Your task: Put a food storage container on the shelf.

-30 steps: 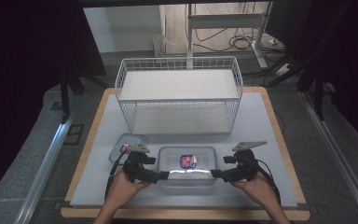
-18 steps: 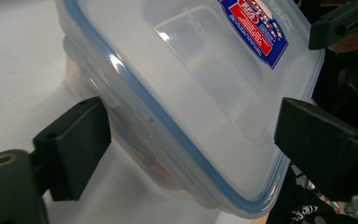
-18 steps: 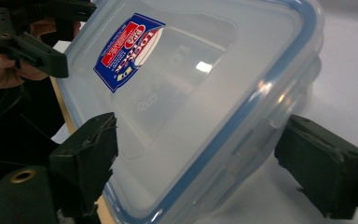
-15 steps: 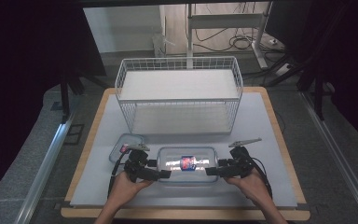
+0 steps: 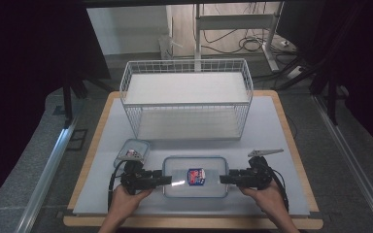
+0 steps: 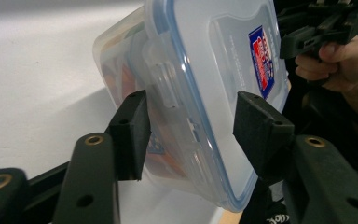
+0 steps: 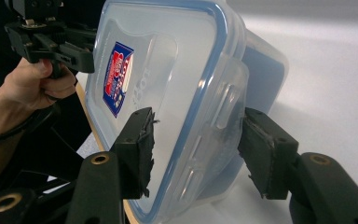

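A clear plastic container with a blue-sealed lid and a red-and-blue label lies flat near the table's front edge. My left gripper is at its left end and my right gripper at its right end. Both have just been closing. In the left gripper view the container sits between the jaws of the left gripper, one pad on the lid and one under the latch side. In the right gripper view the right gripper clamps the container the same way.
A white wire basket stands across the back of the white mat. A small lidded container lies just behind my left gripper. The wooden board's front edge runs close below both hands.
Both grippers slid inward to the container's two ends and their jaws narrowed around it. The container has stayed where it was.
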